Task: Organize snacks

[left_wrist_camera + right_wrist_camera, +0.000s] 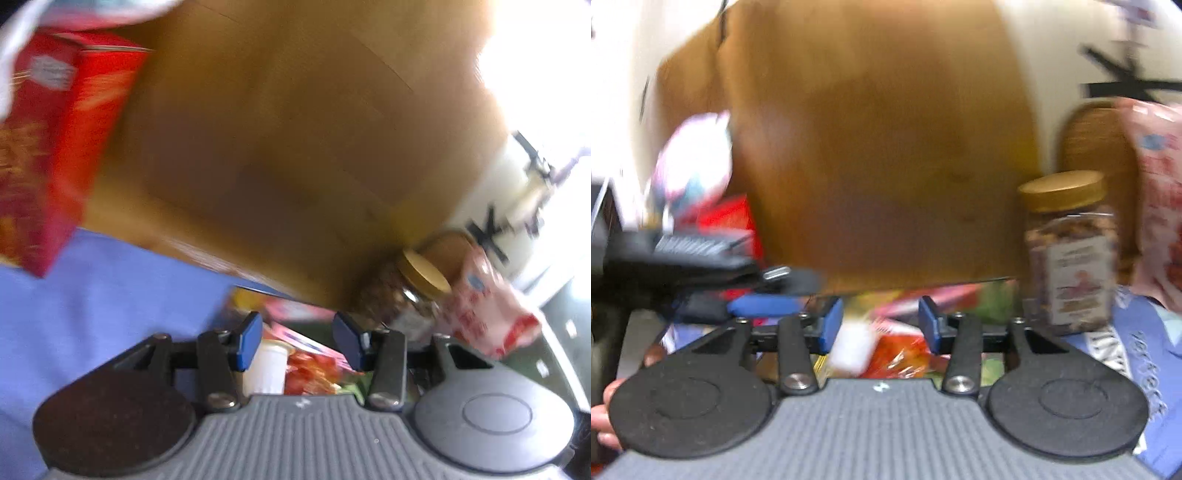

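Hovering over the brown cardboard box [879,166], right gripper [881,326] and left gripper [301,341] both released, empty; gold-lidded clear snack jar [1071,254] stands upright, probably nearer the right (heavy blur).

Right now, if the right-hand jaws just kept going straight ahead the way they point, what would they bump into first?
Most likely the big brown cardboard box, which fills the view straight ahead of the right gripper. The picture is blurred, so how far off the box stands is unclear. The jar stands off to the side.

Matt brown cardboard box [879,166], clear plastic jar [1071,258], glossy gold lid [1062,190]
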A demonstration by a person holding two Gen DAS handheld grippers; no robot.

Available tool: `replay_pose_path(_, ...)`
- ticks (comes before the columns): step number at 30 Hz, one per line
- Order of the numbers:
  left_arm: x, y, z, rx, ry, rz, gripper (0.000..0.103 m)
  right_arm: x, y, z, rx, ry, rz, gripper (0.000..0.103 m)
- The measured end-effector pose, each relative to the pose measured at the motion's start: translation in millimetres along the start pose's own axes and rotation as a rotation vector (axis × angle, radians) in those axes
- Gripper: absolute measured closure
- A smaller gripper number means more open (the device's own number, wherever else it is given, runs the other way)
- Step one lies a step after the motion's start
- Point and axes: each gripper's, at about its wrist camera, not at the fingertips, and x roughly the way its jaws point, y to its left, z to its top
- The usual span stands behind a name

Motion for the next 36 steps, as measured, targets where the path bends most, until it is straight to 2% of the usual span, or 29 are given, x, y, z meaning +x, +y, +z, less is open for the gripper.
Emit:
replay_pose_path(2, -3.6, 13.3, -0.7, -0.022, -0.010, 0.043, 0.060, -11.7, -22.3, -2.5, 0.080, -0.028, -0.051, 0.051)
replay_pose_path(4, 1.9, 24.0, -5.8, -0.040, 0.026, 0.061, 0.060, -13.4, -40.8, -8.0, 0.148, -0.013, -0.088, 0.051)
replay_pose_path(7, 12.3, 27.9, -17.3, -0.045, 0.083, 0.055, 0.060, -6.4, -52.1, -17.2, 0.221, 0.027, -0.051, 0.052)
replay_pose_path(10, 16.2, 24.9, -24.9, -0.036, 0.106, 0.050, 0.060, -5.5, -36.8, -16.2, 0.170, 0.029, -0.078, 0.052)
replay_pose_path(14, 10.0, 26.0, -26.8, -0.019, 0.107, 0.039, 0.060, -19.2, -39.7, -12.3, 0.177, -0.037, -0.119, 0.051)
replay_pose_path(18, 11.9, 20.4, -29.5, -0.009, 0.124, 0.030, 0.061, -7.0, -54.8, -15.6, 0.188, 0.026, -0.193, 0.051)
replay_pose_path(21, 14.9, 15.9, -30.0, 0.020, 0.118, 0.049, 0.061, 2.8, -62.9, -24.6, 0.238, 0.114, -0.167, 0.051)
replay_pose_path(25, 11.6, 16.2, -29.8, 0.041, 0.127, 0.049, 0.061, -6.4, -50.9, -27.0, 0.210, 0.122, -0.177, 0.051)
replay_pose_path(28, -5.1, 22.2, -30.1, 0.045, 0.124, 0.010, 0.058, -17.4, -47.1, -30.6, 0.190, 0.098, -0.161, 0.051)
replay_pose_path(31, -30.5, 30.4, -32.1, 0.106, 0.072, 0.049, 0.051, -45.3, -44.7, -36.0, 0.206, 0.010, -0.186, 0.050)
replay_pose_path(33, -38.7, 41.3, -34.0, 0.121, 0.069, 0.089, 0.050, -62.4, -39.4, -44.5, 0.232, -0.002, -0.128, 0.051)
replay_pose_path(36, -36.5, 60.2, -36.8, 0.082, 0.120, 0.100, 0.050, -61.2, -19.0, -56.9, 0.239, 0.102, 0.061, 0.053)
